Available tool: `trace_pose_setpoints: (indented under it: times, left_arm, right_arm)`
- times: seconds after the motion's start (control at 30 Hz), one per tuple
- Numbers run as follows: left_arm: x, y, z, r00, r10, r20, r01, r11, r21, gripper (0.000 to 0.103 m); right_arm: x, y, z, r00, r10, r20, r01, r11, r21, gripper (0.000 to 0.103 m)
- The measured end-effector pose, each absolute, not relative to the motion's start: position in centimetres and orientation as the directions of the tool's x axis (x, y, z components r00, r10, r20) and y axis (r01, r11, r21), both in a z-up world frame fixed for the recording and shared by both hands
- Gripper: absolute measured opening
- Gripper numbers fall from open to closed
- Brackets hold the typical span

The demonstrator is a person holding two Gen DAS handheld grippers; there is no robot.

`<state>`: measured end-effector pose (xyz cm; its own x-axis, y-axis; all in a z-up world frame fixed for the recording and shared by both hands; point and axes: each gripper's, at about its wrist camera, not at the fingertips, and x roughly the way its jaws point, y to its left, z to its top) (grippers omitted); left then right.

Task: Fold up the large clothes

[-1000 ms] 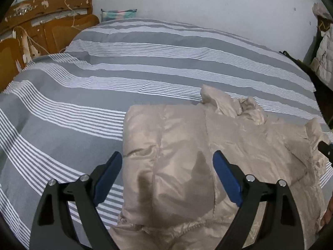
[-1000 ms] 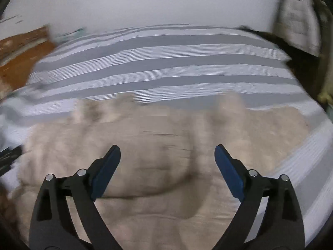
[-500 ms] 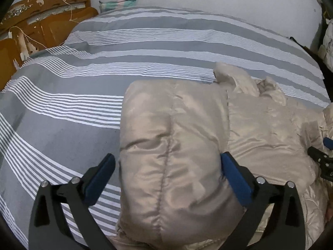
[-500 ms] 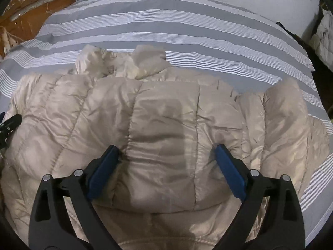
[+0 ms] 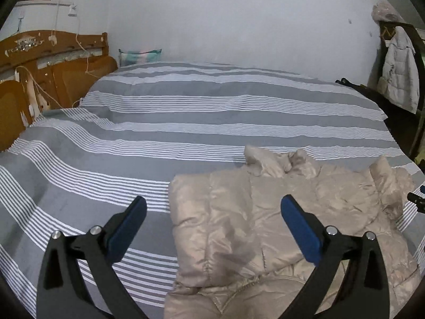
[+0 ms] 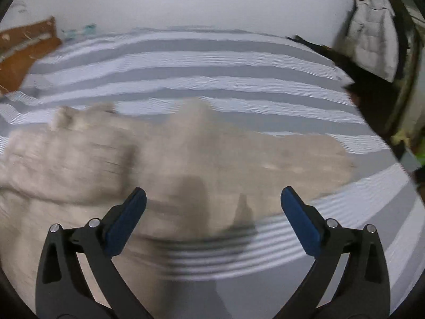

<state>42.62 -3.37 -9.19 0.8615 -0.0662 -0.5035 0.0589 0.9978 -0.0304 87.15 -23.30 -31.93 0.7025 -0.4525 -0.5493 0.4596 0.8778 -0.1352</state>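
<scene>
At the far left of the left wrist view a wooden headboard (image 5: 53, 61) borders the bed (image 5: 186, 122), whose grey and white striped cover runs across most of the frame. The left tongs (image 5: 213, 220) hang wide apart above the cover, holding nothing, the left pad over bare stripes and the right pad over the jacket. The beige puffer jacket (image 5: 279, 212) lies on the near right part of the bed, one side panel folded inward so its left edge forms a straight line, collar bunched at the far end. Further right, a pale coat (image 5: 399, 77) hangs by the wall.

In the right wrist view, heavily blurred, the right tongs (image 6: 213, 219) are also spread wide and empty, above the jacket's right portion, which looks spread out toward the bed's edge.

The padding is slick and springy, so the folded panel could puff back open once unpressed. A pinch that catches only the top layer would drag the shell and skew the fold, or grab the bedcover too.
</scene>
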Motion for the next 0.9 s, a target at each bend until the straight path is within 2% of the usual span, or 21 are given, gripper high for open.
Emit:
trace_pose_setpoints:
  times: [0.2, 0.37, 0.5, 0.57, 0.6, 0.63, 0.73, 0.9]
  left_arm:
    - [44.3, -2.4, -9.3, 0.849, -0.025, -0.528, 0.014, 1.0, -0.024, 0.101]
    - [45.4, -2.4, -10.0, 0.835, -0.03, -0.55, 0.019, 0.999, -0.026, 0.101]
    - [46.6, -2.0, -11.1, 0.817, -0.014, -0.577, 0.014, 1.0, -0.006, 0.101]
    - [47.1, -1.6, -11.6, 0.81, -0.012, -0.587, 0.011, 1.0, -0.005, 0.101]
    - [47.4, -1.5, -11.7, 0.806, -0.014, -0.592, 0.014, 1.0, -0.005, 0.101]
    - [47.6, -1.4, -11.9, 0.802, -0.009, -0.597, 0.012, 1.0, 0.001, 0.101]
    - [47.9, -0.9, -12.1, 0.796, -0.013, -0.605, 0.008, 1.0, -0.011, 0.101]
    - [47.5, 0.2, -10.6, 0.812, -0.013, -0.583, -0.003, 1.0, -0.026, 0.101]
  right_arm:
    - [86.4, -32.9, -33.6, 0.651, -0.483, -0.586, 0.549, 0.832, -0.077, 0.1]
    - [90.0, -35.9, -35.2, 0.607, -0.478, -0.635, 0.536, 0.836, -0.118, 0.099]
    - [92.5, -36.9, -38.4, 0.557, -0.417, -0.718, 0.517, 0.851, -0.093, 0.084]
    - [92.7, -36.3, -38.3, 0.57, -0.409, -0.713, 0.505, 0.858, -0.088, 0.058]
    - [92.8, -35.9, -38.1, 0.561, -0.421, -0.713, 0.504, 0.857, -0.109, 0.03]
    - [92.9, -35.5, -37.9, 0.56, -0.416, -0.716, 0.494, 0.862, -0.115, 0.018]
    - [92.7, -34.7, -36.7, 0.569, -0.424, -0.705, 0.485, 0.865, -0.129, 0.012]
    - [91.4, -32.4, -30.3, 0.714, -0.414, -0.565, 0.482, 0.876, -0.033, 0.012]
